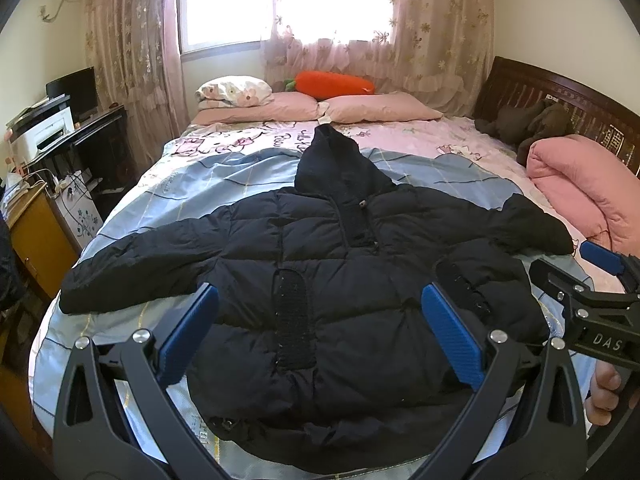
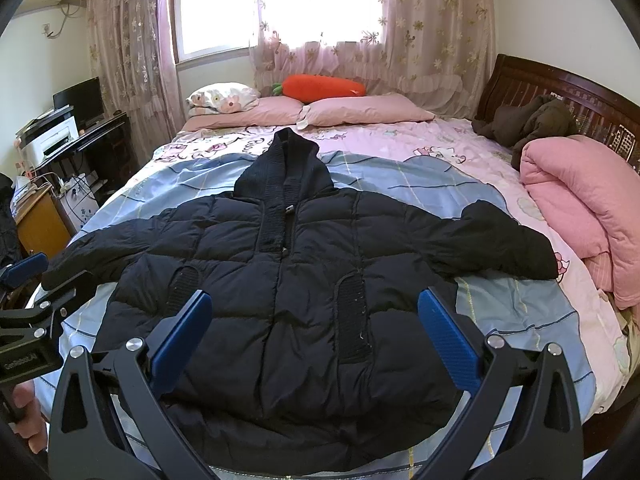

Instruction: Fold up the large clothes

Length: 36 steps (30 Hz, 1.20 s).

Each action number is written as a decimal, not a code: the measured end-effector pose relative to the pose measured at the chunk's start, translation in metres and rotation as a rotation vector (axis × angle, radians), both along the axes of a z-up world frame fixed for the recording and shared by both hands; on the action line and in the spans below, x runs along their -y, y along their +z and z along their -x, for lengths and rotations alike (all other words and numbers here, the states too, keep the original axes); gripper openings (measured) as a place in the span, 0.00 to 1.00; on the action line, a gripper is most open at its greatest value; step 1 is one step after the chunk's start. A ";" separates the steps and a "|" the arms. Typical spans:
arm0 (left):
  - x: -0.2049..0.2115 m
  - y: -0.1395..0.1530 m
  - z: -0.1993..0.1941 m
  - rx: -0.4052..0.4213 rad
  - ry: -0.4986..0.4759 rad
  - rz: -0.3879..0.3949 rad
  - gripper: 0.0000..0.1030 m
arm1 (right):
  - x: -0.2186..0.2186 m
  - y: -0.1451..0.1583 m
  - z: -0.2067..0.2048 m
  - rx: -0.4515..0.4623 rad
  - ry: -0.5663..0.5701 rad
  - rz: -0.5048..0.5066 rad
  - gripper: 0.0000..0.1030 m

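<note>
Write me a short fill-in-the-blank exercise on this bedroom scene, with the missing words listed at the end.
1. The black puffer jacket lies spread flat on the ____.
2. Both the left hand-held gripper and the right hand-held gripper have their jaws ____, holding nothing.
3. The plush toy behind the pink pillows is shaped like a ____.
4. The folded quilt at the bed's right edge is ____ in colour.

Missing words: bed; open; carrot; pink

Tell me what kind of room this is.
Most likely a home bedroom: a bed with pink pillows, a curtained window, and a black jacket spread on the bedding.
</note>
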<state>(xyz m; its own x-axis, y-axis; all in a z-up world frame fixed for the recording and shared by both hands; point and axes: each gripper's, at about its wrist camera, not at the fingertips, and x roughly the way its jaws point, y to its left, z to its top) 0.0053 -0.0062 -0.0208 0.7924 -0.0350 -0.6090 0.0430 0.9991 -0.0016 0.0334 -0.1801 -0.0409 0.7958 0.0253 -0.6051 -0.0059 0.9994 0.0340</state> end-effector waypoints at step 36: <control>-0.044 -0.159 -0.572 -0.122 0.050 0.148 0.97 | -0.005 -0.126 -0.557 -0.196 0.004 -0.006 0.99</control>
<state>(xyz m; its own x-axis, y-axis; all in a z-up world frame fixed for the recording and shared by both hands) 0.5770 0.0377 -0.1795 0.7163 -0.0939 -0.6914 -0.0159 0.9885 -0.1507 0.5907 -0.1756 -0.1666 0.6628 0.0326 -0.7481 -0.0026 0.9991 0.0413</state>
